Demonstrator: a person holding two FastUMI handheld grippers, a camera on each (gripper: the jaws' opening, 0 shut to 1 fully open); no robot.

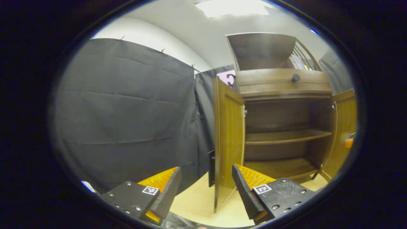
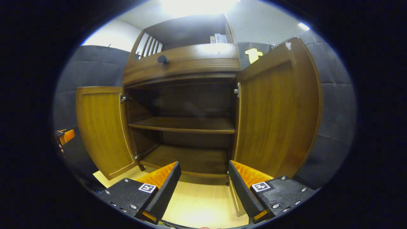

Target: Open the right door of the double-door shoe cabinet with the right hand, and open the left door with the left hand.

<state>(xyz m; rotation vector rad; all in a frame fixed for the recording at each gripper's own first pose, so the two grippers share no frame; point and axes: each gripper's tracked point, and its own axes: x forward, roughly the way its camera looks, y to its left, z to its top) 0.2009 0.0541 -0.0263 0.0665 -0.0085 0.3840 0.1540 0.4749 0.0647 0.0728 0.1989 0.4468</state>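
Note:
The brown wooden shoe cabinet [image 2: 181, 65] stands with both doors swung wide. In the right gripper view the right door [image 2: 276, 111] hangs open just beyond my right gripper [image 2: 203, 178], whose fingers are spread with nothing between them. The left door [image 2: 101, 130] is open at the left, with the other gripper [image 2: 65, 135] at the far left edge. In the left gripper view the left door [image 1: 227, 140] stands edge-on, its dark handle [image 1: 211, 168] facing left. My left gripper [image 1: 206, 183] is open and holds nothing; the door edge sits between its fingers, farther off.
Inside the cabinet a middle shelf [image 2: 184, 124] and a bottom shelf [image 2: 190, 159] hold nothing. A drawer with a dark knob [image 2: 163, 58] sits above. Black cloth walls [image 1: 127, 114] stand on both sides. Light wooden floor [image 2: 197, 203] lies in front.

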